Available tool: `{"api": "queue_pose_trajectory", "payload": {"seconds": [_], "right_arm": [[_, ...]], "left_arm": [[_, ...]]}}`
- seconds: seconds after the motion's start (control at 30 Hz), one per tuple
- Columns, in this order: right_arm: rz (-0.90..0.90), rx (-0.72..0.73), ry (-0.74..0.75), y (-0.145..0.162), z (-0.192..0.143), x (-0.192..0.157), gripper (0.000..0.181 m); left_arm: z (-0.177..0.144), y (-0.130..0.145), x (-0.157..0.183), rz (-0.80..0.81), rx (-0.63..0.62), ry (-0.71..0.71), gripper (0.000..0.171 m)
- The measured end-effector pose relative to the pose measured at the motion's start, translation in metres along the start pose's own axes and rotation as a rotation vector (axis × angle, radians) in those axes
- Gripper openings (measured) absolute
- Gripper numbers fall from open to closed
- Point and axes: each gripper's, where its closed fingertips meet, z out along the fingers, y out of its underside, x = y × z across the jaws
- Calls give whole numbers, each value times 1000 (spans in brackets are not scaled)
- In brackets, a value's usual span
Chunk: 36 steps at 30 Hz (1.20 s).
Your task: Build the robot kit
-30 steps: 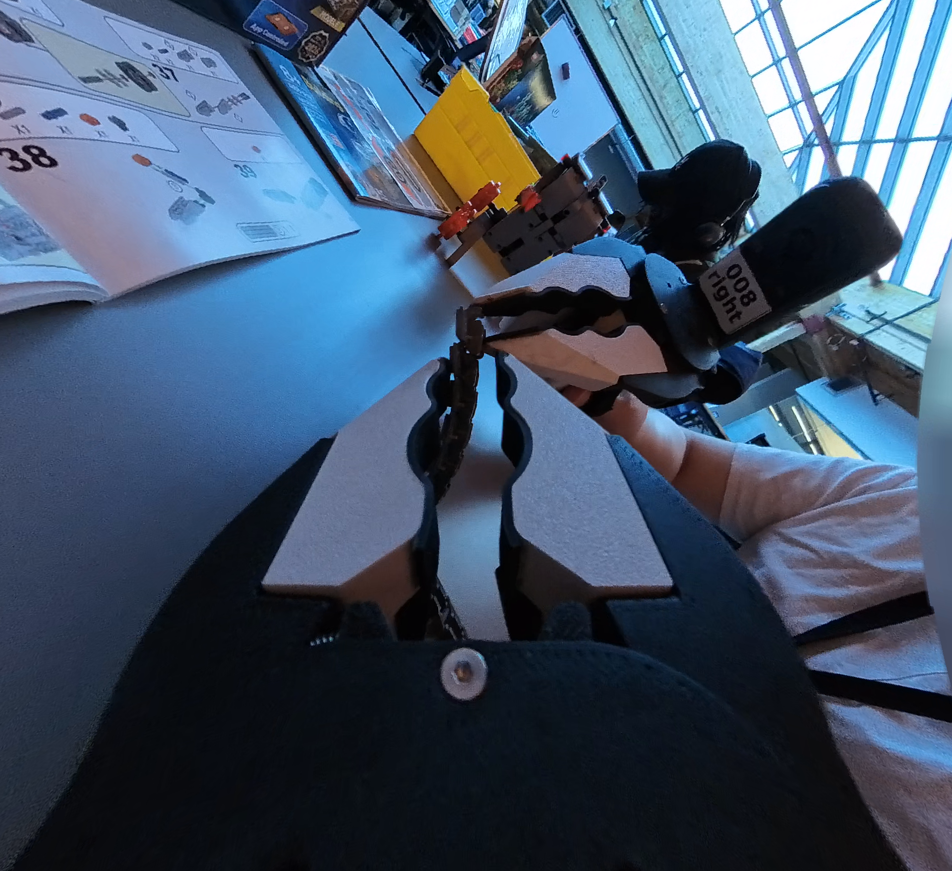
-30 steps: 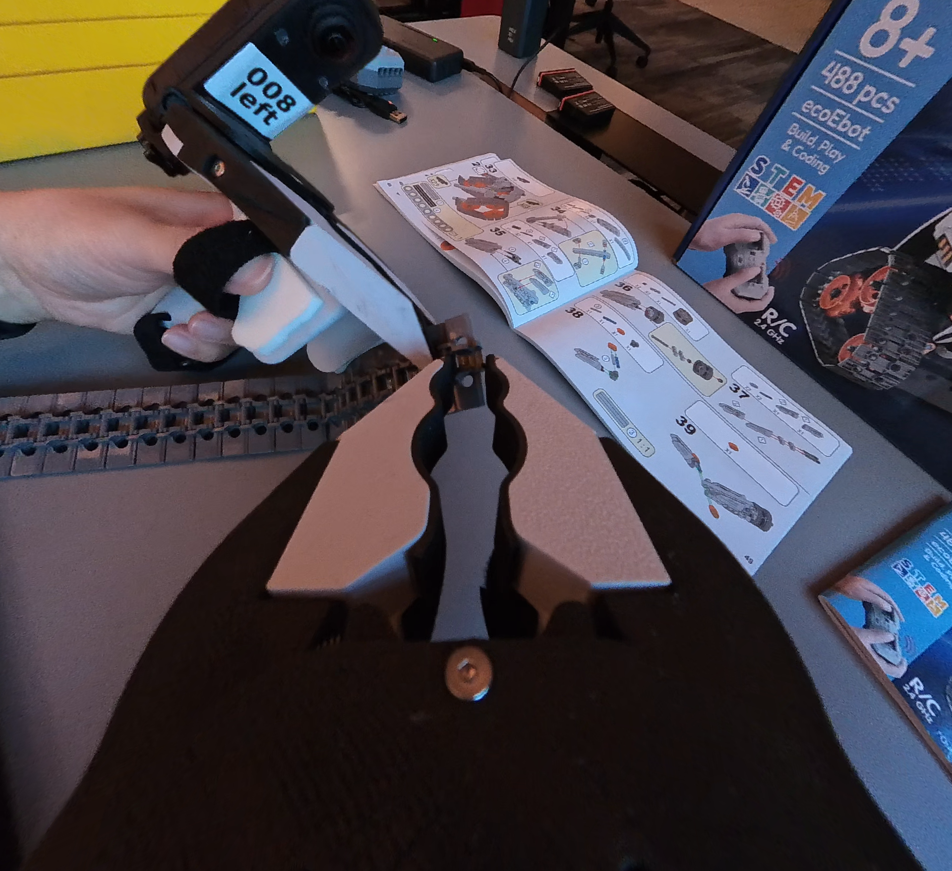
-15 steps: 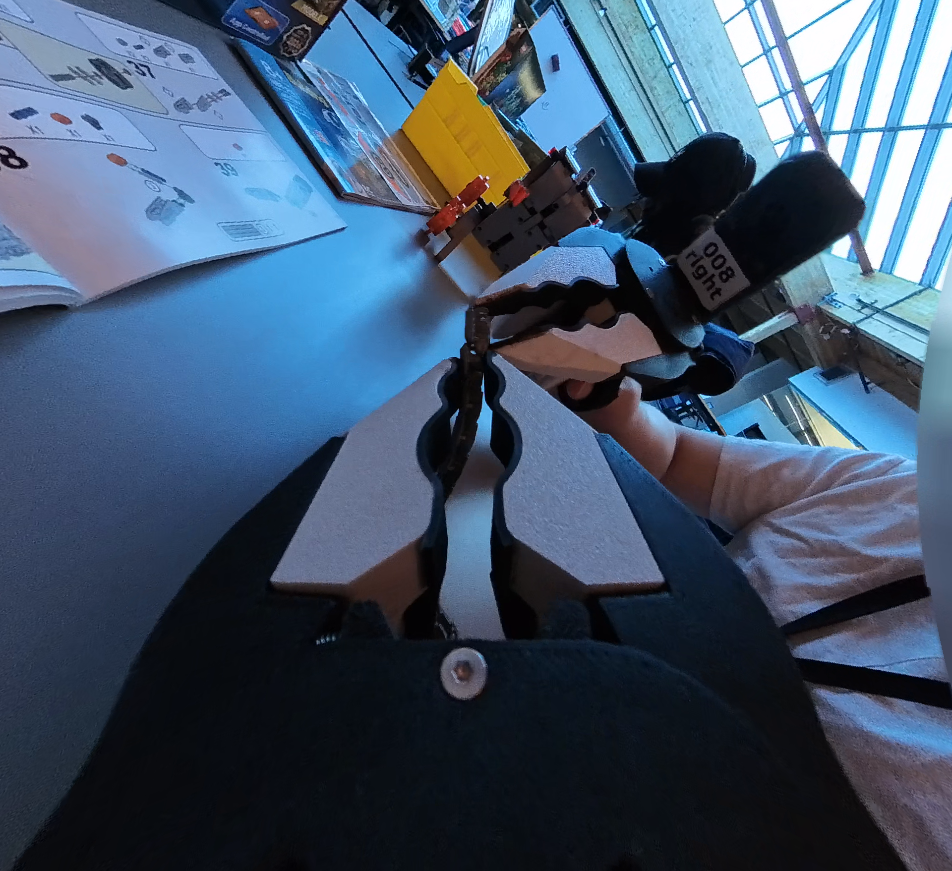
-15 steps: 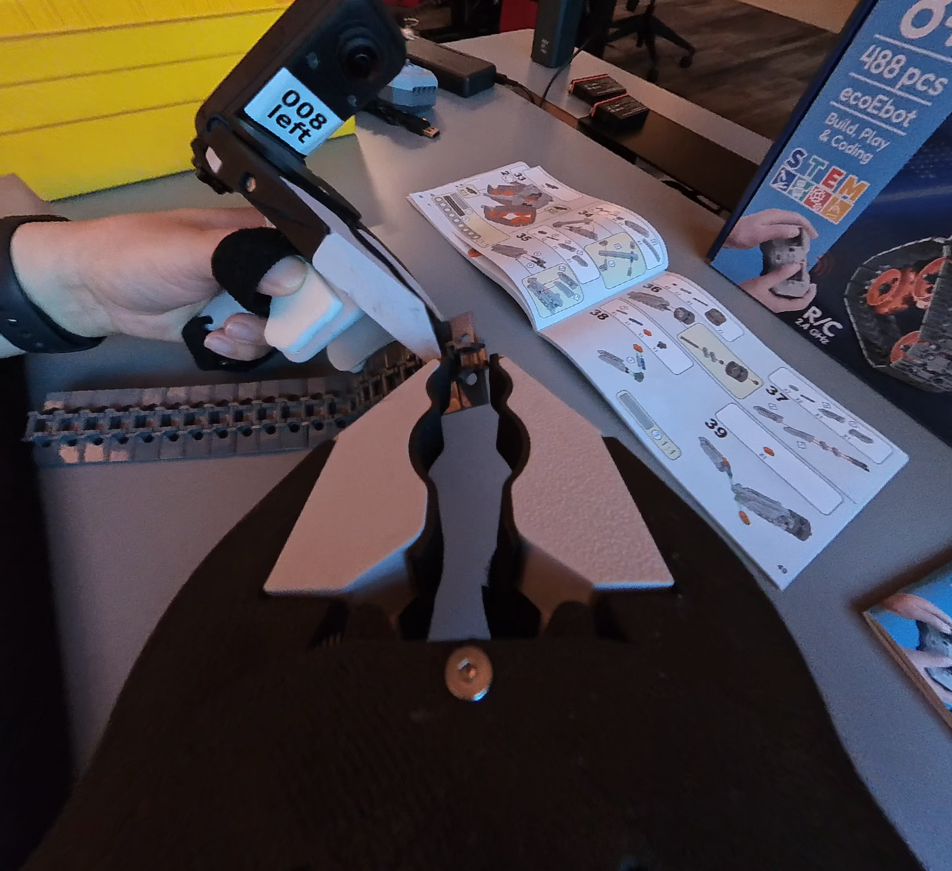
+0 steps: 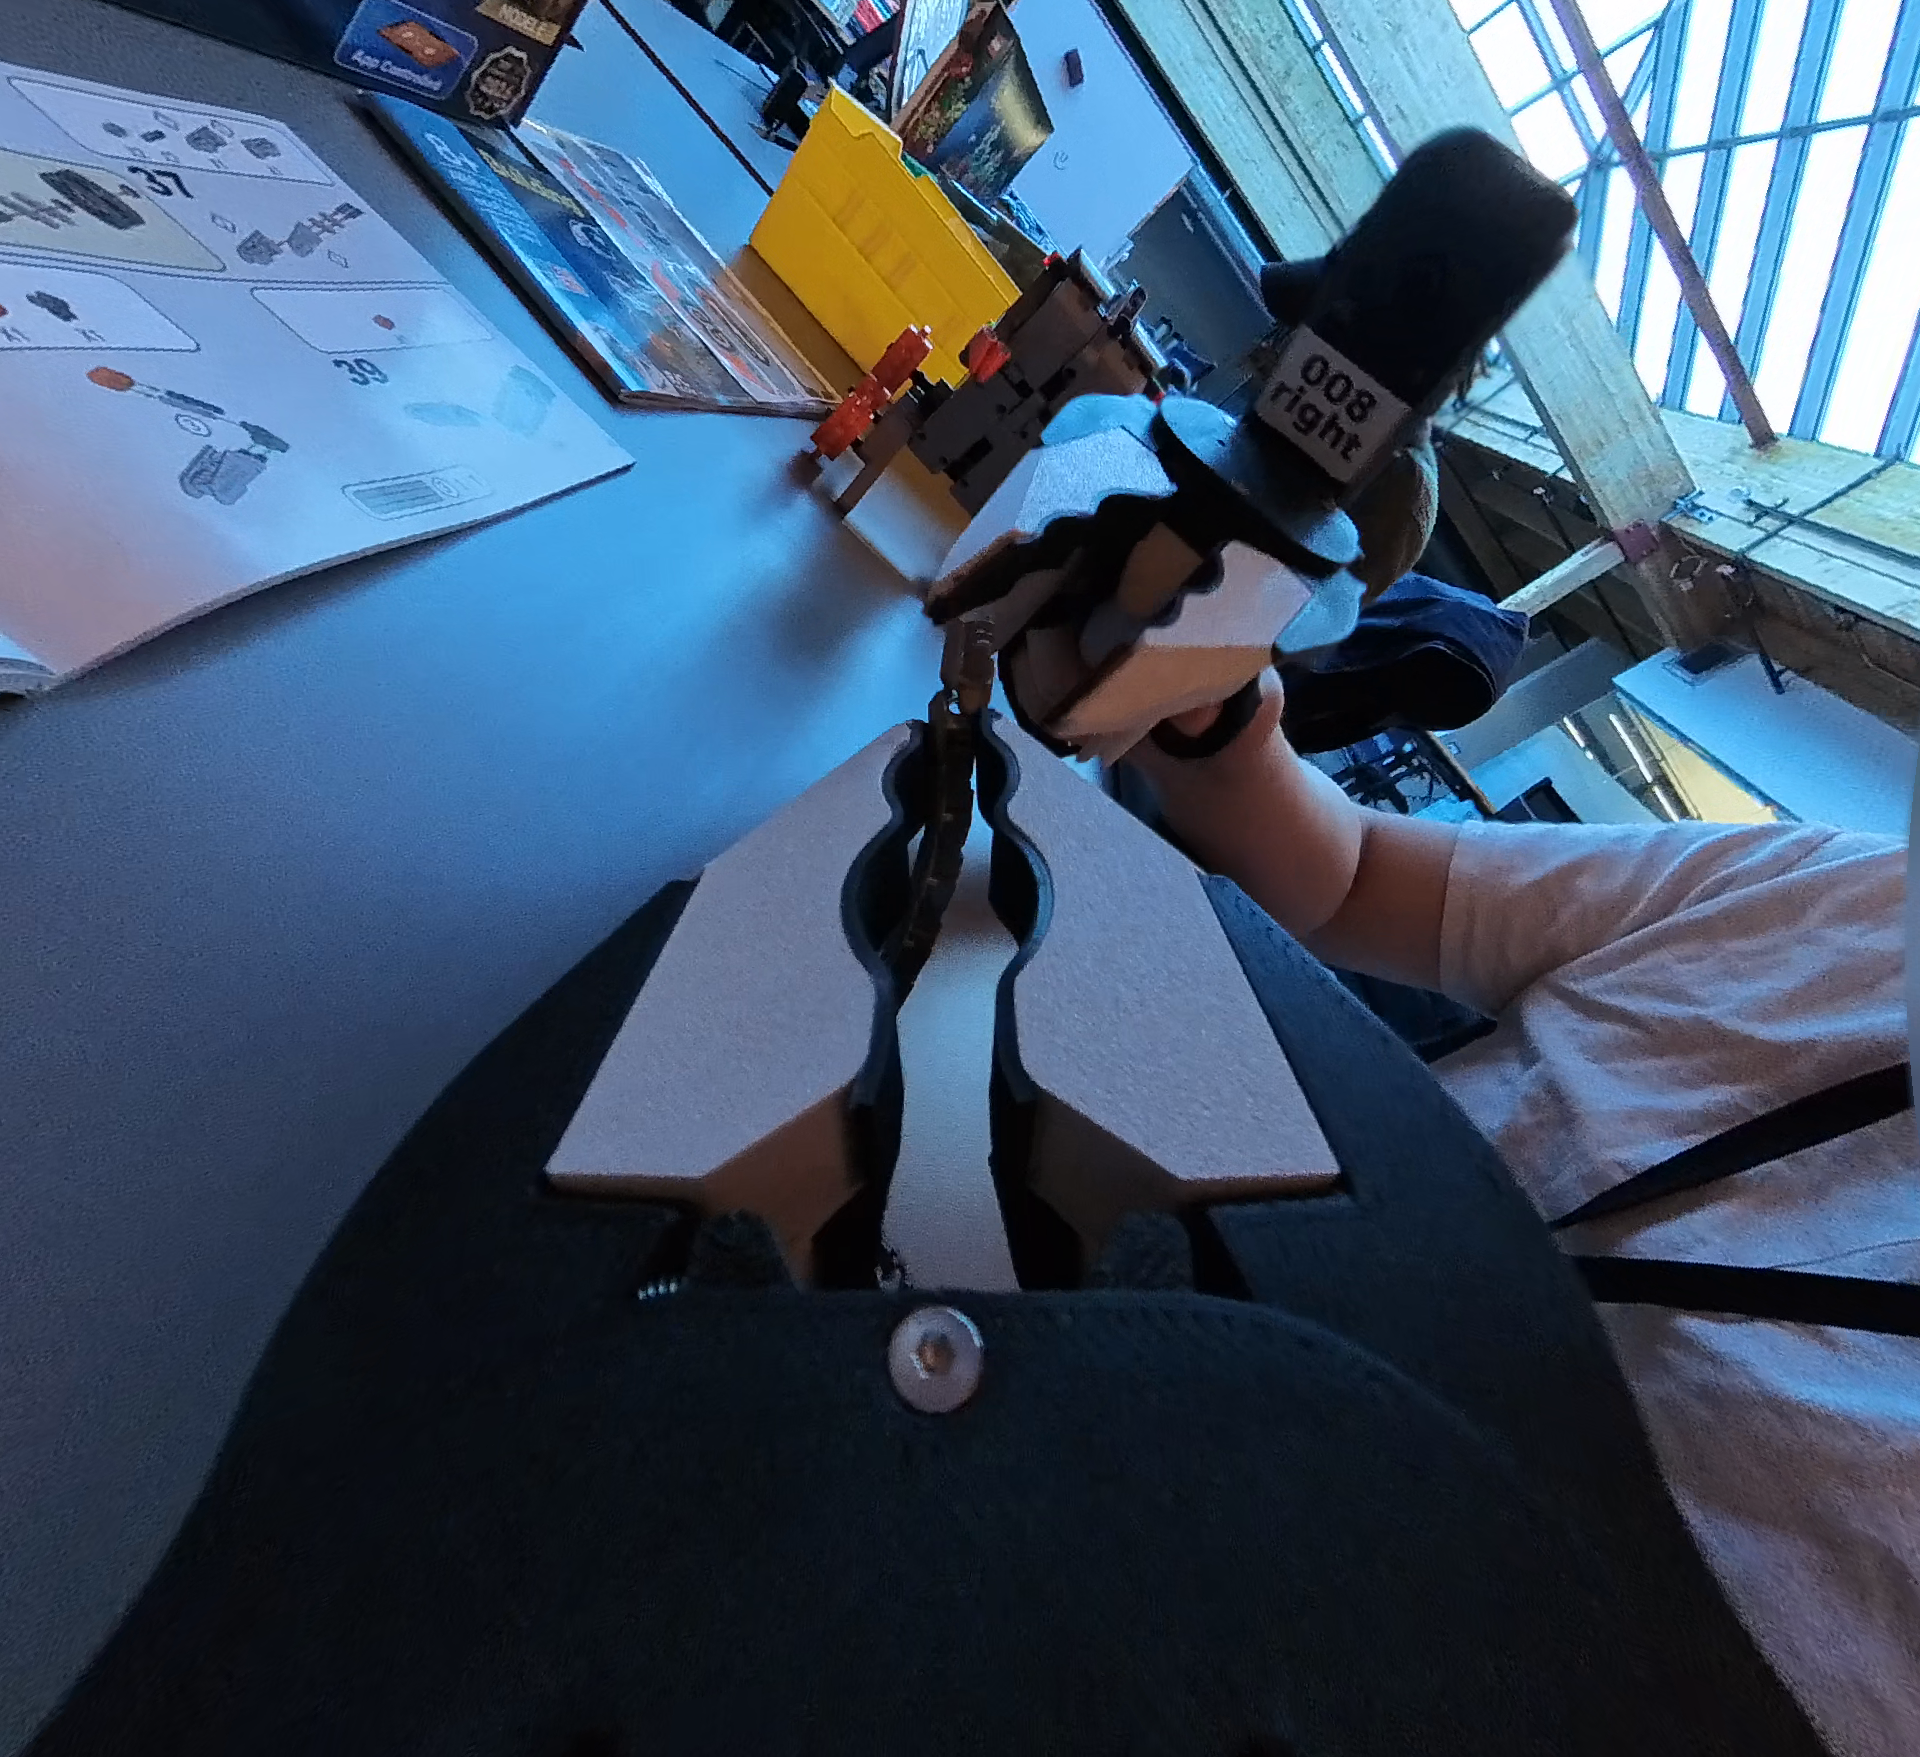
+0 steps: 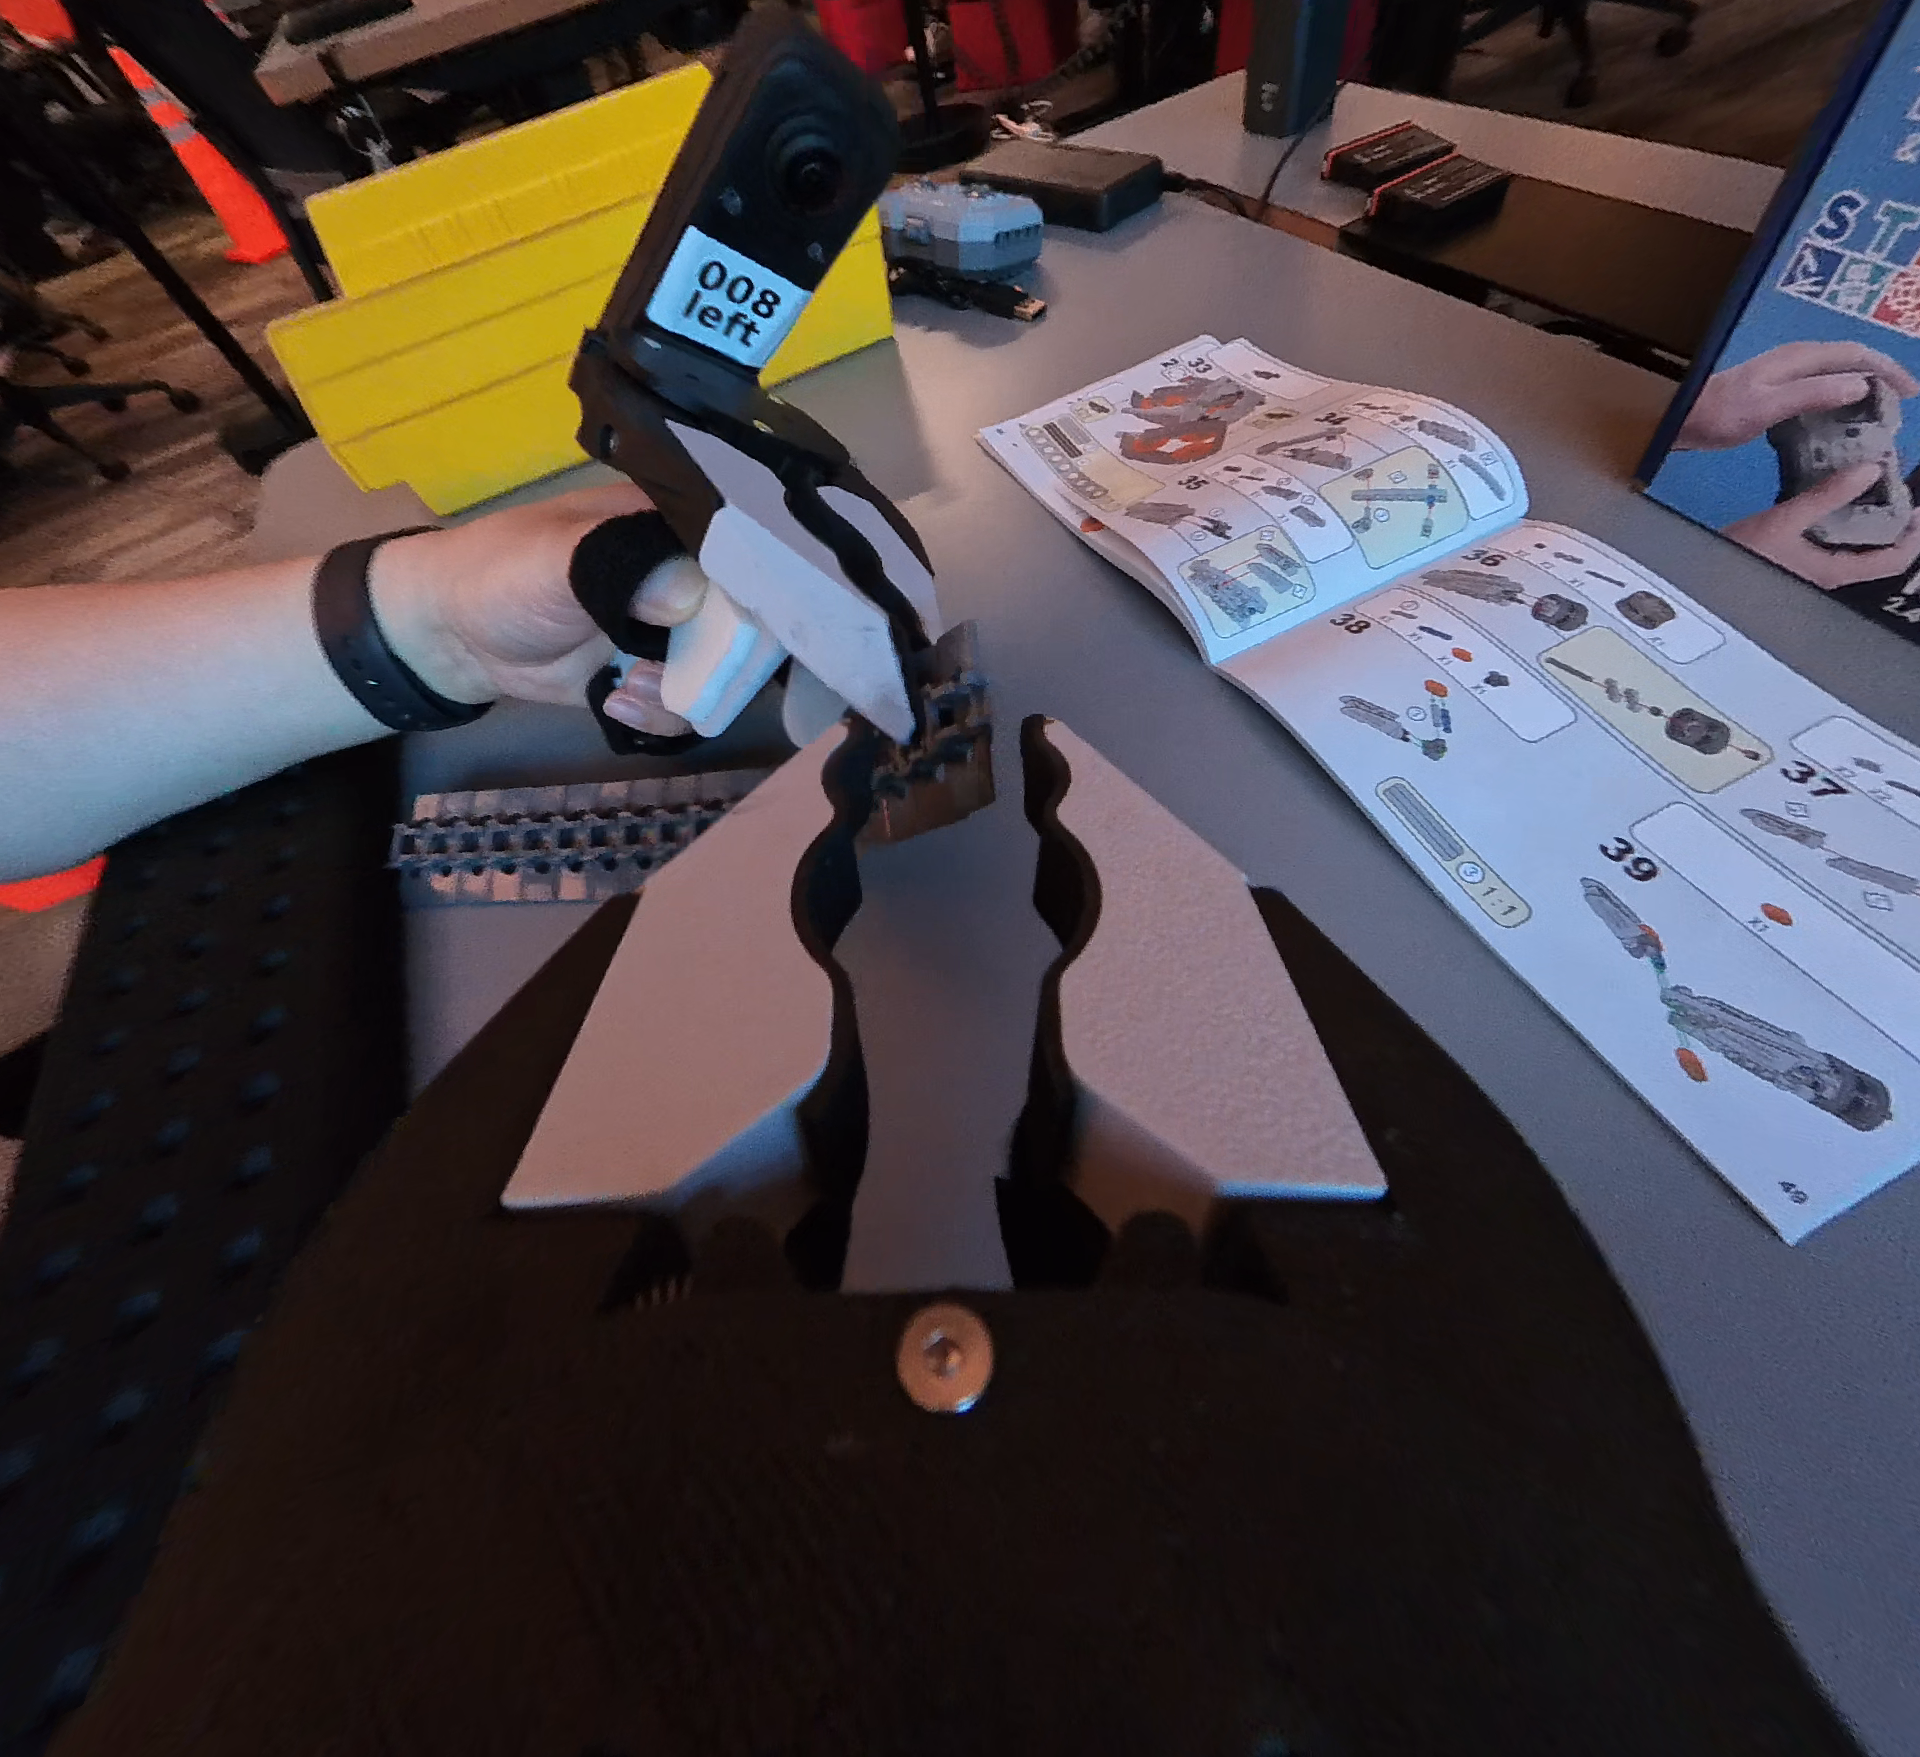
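My left gripper (image 5: 951, 741) is clenched on a short strip of dark track links (image 5: 940, 834), pinched edge-on between the fingertips, its long axis running along my fingers and pointing out past the tips toward the other hand. In the right wrist view the same strip (image 6: 935, 751) hangs from the left gripper (image 6: 914, 720) above the grey table (image 6: 1195, 772), its flat studded face turned to the camera and its length running roughly up and down. My right gripper (image 6: 935, 751) is released, the jaws standing apart on either side of the strip; whether either fingertip touches it I cannot tell. From the left wrist view the right gripper (image 5: 961, 611) sits just above the strip's far end. A longer run of track (image 6: 561, 840) lies flat on the table behind my left hand (image 6: 520, 616), stretched left to right. An open instruction booklet (image 6: 1455, 699) lies to the right, near a blue box (image 6: 1818, 377), with a yellow bin (image 6: 468, 336) behind.
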Motion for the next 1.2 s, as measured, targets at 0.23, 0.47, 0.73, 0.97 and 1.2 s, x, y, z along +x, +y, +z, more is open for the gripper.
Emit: {"api": "queue_pose_trajectory", "payload": {"seconds": [0.23, 0.47, 0.73, 0.97, 1.2], "right_arm": [[160, 16, -193, -6, -13, -2, 25], [202, -36, -255, 6, -11, 0, 20], [244, -55, -334, 9, -10, -8, 9], [244, -80, -339, 12, -9, -7, 5], [255, -82, -380, 14, -11, -12, 5]], "left_arm": [[8, 8, 9, 94, -58, -1, 6], [9, 11, 9, 93, -70, 3, 6], [12, 14, 10, 110, -91, 3, 6], [13, 16, 10, 101, -97, 9, 6], [13, 21, 14, 109, -115, 47, 7]]}}
